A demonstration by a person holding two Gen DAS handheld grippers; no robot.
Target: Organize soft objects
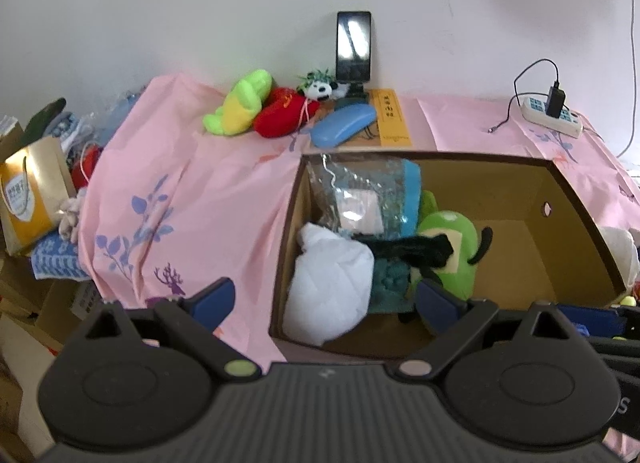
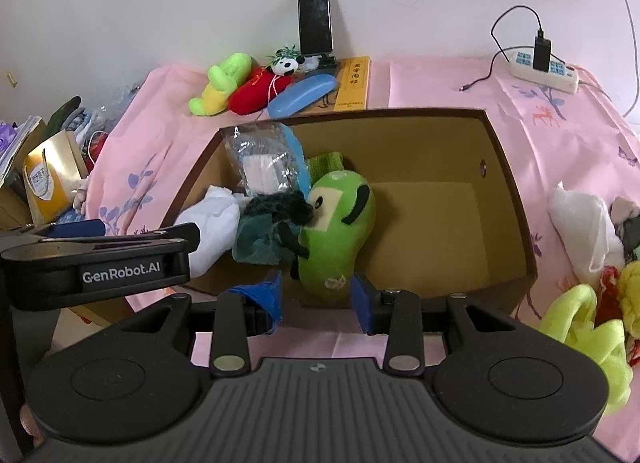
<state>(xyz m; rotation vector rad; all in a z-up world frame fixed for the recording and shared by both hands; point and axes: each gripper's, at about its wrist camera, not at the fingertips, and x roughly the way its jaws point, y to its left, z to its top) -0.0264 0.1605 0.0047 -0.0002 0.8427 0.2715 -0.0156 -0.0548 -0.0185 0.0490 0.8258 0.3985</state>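
Green plush (image 2: 340, 231) lies in the box (image 2: 508, 199); I hold both grippers, left (image 1: 322, 303) and right (image 2: 318, 295), released, grasping nothing.

bright, even daylight | soft wall shadows | fisheye bending edges | slightly blurred

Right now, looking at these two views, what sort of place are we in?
Probably a room in a home, on a cluttered surface against a wall. A floral pink cloth covers it, a phone leans on the wall beside a power strip, and a cardboard box holds soft toys.
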